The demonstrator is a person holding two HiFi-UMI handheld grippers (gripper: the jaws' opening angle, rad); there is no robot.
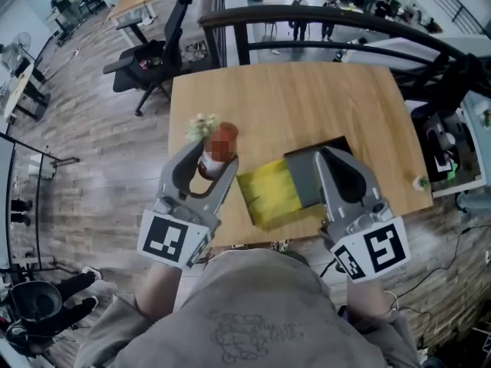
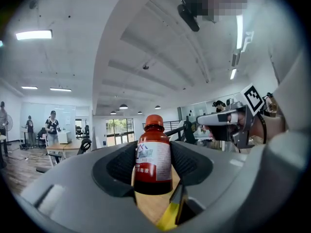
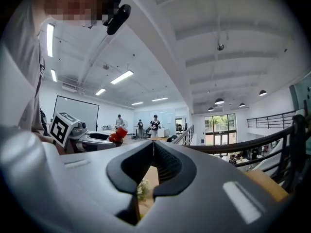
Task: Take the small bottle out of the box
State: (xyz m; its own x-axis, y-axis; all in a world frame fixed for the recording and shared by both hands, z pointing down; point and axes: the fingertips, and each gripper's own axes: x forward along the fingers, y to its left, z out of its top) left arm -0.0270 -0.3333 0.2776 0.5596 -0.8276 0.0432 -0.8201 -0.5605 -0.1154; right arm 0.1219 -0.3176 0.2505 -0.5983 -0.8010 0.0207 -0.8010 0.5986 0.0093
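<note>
The left gripper (image 1: 215, 150) and right gripper (image 1: 321, 153) are smooth grey shells, each with a black-and-white marker cube (image 1: 170, 238). The person wears a beige printed shirt (image 1: 253, 313).

The base of the small bottle (image 2: 153, 154) drops out of sight behind the body of the left gripper (image 1: 213, 156), and its label print is too small to read. The right gripper (image 1: 324, 152) covers part of the box (image 1: 268, 195) beneath it.
</note>
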